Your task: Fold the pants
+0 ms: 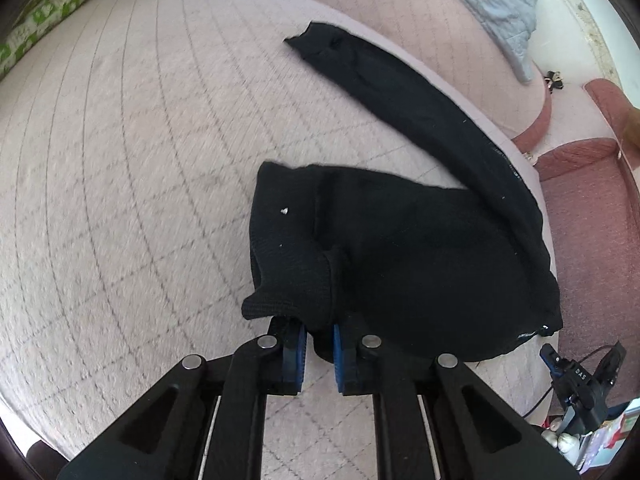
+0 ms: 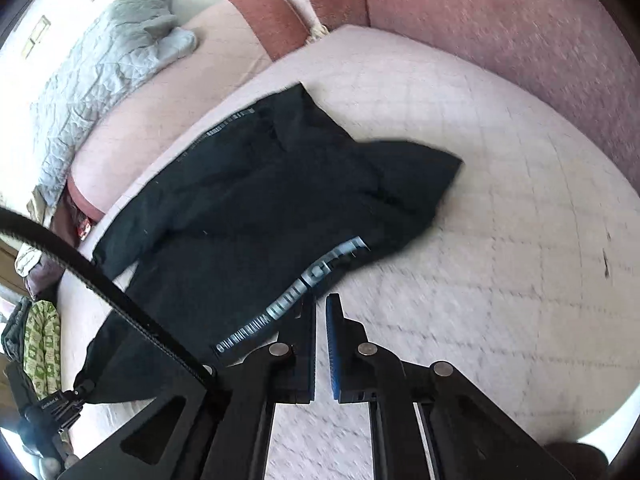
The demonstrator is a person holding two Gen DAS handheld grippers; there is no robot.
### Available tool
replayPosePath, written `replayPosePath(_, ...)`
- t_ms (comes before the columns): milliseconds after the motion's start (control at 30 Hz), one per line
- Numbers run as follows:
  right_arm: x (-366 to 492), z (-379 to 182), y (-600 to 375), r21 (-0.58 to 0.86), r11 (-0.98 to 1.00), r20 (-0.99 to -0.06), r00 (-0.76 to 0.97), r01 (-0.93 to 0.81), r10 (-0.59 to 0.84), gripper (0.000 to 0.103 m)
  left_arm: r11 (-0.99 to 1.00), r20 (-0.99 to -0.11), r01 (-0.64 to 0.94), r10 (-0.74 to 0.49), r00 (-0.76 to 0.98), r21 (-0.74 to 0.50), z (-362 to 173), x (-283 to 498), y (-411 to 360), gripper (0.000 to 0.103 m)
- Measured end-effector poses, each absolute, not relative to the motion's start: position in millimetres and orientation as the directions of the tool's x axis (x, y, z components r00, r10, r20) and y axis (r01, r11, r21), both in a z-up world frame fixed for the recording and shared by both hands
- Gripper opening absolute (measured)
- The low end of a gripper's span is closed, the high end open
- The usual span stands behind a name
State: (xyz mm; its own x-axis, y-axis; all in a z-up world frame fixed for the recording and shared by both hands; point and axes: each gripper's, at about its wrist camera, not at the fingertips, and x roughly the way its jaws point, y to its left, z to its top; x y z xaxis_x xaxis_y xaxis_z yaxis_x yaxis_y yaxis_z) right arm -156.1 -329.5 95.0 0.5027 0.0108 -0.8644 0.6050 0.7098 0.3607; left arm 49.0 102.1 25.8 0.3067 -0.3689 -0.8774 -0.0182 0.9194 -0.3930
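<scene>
Black pants (image 1: 400, 264) lie partly folded on a pale quilted cushion (image 1: 140, 160). One leg (image 1: 400, 92) stretches away toward the back. My left gripper (image 1: 320, 340) is shut on a cuff or hem edge of the pants and holds it over the bunched fabric. In the right wrist view the pants (image 2: 260, 200) show a grey printed stripe (image 2: 316, 272). My right gripper (image 2: 320, 312) sits just right of that stripe with its jaws nearly closed and nothing between them. It also shows at the lower right of the left wrist view (image 1: 580, 376).
A grey quilted blanket (image 2: 100, 72) lies on the neighbouring pink cushion (image 2: 160, 92). A green patterned pillow (image 1: 52, 12) sits at the far left. Reddish sofa upholstery (image 2: 500, 20) borders the cushion. A black cable (image 2: 100, 280) crosses the right wrist view.
</scene>
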Motion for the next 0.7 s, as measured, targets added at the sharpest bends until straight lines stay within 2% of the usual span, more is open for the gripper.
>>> replayPosePath(33, -158.8, 94.4, -330.5, 0.373, 0.702, -0.864, 0.503, 0.607, 0.025, 0.008, 0.922, -0.881, -0.023, -0.362, 0.303, -0.387, 23.8, 48.2, 103.8, 0.017)
replayPosePath(133, -161.9, 109.6, -332.4, 0.372, 0.721, -0.851, 0.524, 0.585, 0.014, 0.011, 0.926, -0.879, -0.005, -0.356, 0.317, -0.377, 26.8, 41.6, 113.7, 0.020)
replayPosePath(167, -163.5, 118.2, -332.2, 0.368, 0.733, -0.842, 0.539, 0.572, 0.002, 0.018, 0.925, -0.874, 0.006, -0.360, 0.325, -0.379, 29.8, 39.2, 116.8, 0.020)
replayPosePath(200, -164.5, 132.0, -330.8, 0.356, 0.756, -0.825, 0.564, 0.549, -0.021, 0.034, 0.925, -0.868, 0.021, -0.363, 0.340, -0.379, 35.6, 36.1, 121.9, 0.024)
replayPosePath(233, -166.2, 143.7, -328.8, 0.343, 0.776, -0.806, 0.590, 0.530, -0.047, 0.045, 0.925, -0.860, 0.036, -0.364, 0.356, -0.377, 43.4, 33.8, 128.4, 0.028)
replayPosePath(267, -168.0, 152.2, -326.8, 0.331, 0.789, -0.788, 0.611, 0.517, -0.070, 0.069, 0.926, -0.857, 0.042, -0.363, 0.366, -0.374, 47.9, 34.0, 131.4, 0.028)
replayPosePath(300, -169.0, 163.4, -324.5, 0.316, 0.806, -0.755, 0.647, 0.500, -0.105, 0.087, 0.934, -0.853, 0.056, -0.345, 0.392, -0.352, 57.6, 36.9, 136.3, 0.029)
replayPosePath(367, -166.9, 176.6, -322.9, 0.313, 0.825, -0.688, 0.711, 0.470, -0.144, 0.103, 0.945, -0.842, 0.066, -0.316, 0.437, -0.321, 72.3, 47.6, 142.7, 0.032)
replayPosePath(400, -159.3, 179.9, -325.4, 0.317, 0.837, -0.656, 0.740, 0.446, -0.146, 0.103, 0.945, -0.837, 0.063, -0.314, 0.449, -0.321, 76.1, 53.7, 144.4, 0.038)
replayPosePath(433, -146.5, 179.3, -329.6, 0.307, 0.844, -0.663, 0.735, 0.440, -0.142, 0.103, 0.942, -0.828, 0.054, -0.317, 0.463, -0.331, 81.4, 65.6, 147.2, 0.043)
replayPosePath(533, -96.9, 168.8, -345.0, 0.305, 0.857, -0.720, 0.690, 0.415, -0.078, 0.100, 0.930, -0.813, 0.046, -0.342, 0.471, -0.364, 89.3, 109.6, 146.6, 0.050)
replayPosePath(633, -39.4, 153.8, -353.7, 0.266, 0.897, -0.775, 0.632, 0.354, -0.020, 0.082, 0.944, -0.822, 0.057, -0.311, 0.478, -0.324, 92.6, 160.0, 133.1, 0.054)
replayPosePath(667, -17.6, 146.2, -355.6, 0.252, 0.909, -0.794, 0.607, 0.331, -0.001, 0.071, 0.949, -0.825, 0.064, -0.300, 0.480, -0.307, 92.5, 176.3, 128.8, 0.054)
replayPosePath(700, 4.7, 137.7, -359.3, 0.248, 0.919, -0.814, 0.580, 0.307, 0.026, 0.068, 0.952, -0.828, 0.073, -0.294, 0.478, -0.296, 90.7, 196.1, 123.4, 0.055)
